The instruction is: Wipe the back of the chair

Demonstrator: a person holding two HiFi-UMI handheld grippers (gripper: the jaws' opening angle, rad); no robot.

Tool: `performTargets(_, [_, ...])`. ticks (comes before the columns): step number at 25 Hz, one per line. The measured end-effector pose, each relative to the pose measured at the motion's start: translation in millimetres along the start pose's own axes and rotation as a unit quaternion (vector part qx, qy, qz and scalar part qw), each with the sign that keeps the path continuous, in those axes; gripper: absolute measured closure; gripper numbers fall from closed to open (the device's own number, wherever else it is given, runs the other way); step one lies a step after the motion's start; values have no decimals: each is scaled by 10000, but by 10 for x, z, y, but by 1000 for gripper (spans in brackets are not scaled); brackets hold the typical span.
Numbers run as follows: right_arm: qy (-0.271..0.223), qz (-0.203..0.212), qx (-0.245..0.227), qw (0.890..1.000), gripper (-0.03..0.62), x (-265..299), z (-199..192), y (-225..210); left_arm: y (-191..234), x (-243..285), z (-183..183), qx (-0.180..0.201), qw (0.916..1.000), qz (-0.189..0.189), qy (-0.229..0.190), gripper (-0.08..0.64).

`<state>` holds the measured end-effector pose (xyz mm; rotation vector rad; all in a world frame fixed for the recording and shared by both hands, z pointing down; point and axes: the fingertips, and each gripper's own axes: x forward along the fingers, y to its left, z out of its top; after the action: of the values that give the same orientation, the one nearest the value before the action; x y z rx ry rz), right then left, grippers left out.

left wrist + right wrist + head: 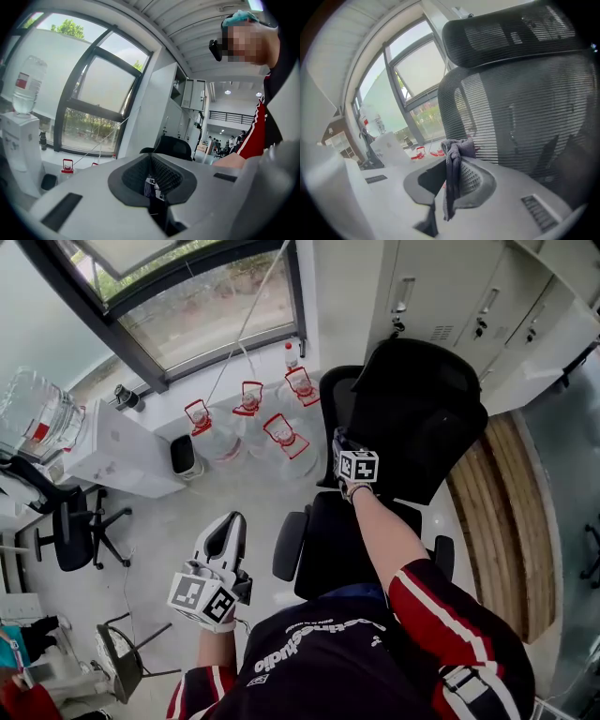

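We start with the black mesh office chair, which fills the centre and upper right of the head view. Its tall backrest and headrest face us, with the seat just below. In the right gripper view that same mesh back takes up nearly the whole right half of the frame, so we judge the wiping stroke to be close to the surface or already on it. Whether the cloth actually touches the mesh, we cannot tell.

At the upper left of the head view stands a white water dispenser, with a row of clear water jugs with red caps beside it on the floor, well apart from the work.

Our right gripper reaches out to the left edge of the backrest. Its jaws are clenched on a crumpled grey cloth, a wad bunched above the tips so it meets the mesh first, with a tail hanging down between the pads.

Our left gripper hangs back at the lower left, away from the chair, its jaws pressed together with nothing between them; it seems held clear to leave room.

The chair's base and its rear side are hidden.
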<state>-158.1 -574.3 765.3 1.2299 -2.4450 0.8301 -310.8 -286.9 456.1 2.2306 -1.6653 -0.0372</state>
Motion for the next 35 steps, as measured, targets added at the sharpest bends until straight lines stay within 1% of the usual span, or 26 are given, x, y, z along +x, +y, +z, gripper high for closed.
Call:
performTargets(3, [-7, 207, -105, 9997, 532, 74, 10, 188, 12, -23, -23, -35, 10000, 31, 3, 528])
performTargets(6, [-85, 536, -153, 9984, 532, 104, -16, 411, -6, -37, -67, -56, 10000, 26, 23, 527])
performTargets(9, [-195, 787, -67, 9967, 532, 71, -74, 583, -20, -57, -110, -93, 9999, 20, 44, 526])
performTargets(12, [-241, 855, 58, 9960, 532, 34, -194, 634, -39, -66, -165, -121, 9999, 10, 78, 527])
performTargets(19, [-34, 658, 327, 9973, 532, 3, -718, 405, -31, -61, -352, -213, 9995, 27, 237, 528])
performTargets(22, [124, 630, 262, 9976, 532, 41, -975, 319, -27, -26, -443, -199, 9994, 5, 296, 528])
performTargets(24, [152, 581, 302, 9977, 534, 64, -1085, 237, -50, 10, -481, -184, 9993, -29, 322, 531])
performTargets(28, [51, 378, 510, 9980, 534, 95, -1145, 0, -92, 67, -509, -123, 9993, -121, 330, 535])
performTargets(32, [-49, 251, 520, 9983, 532, 24, -1131, -202, -168, 89, -534, -79, 9990, -237, 371, 535])
performTargets(35, [-101, 60, 594, 9982, 534, -113, -1152, -408, -241, 120, -539, -37, 9986, -327, 404, 535])
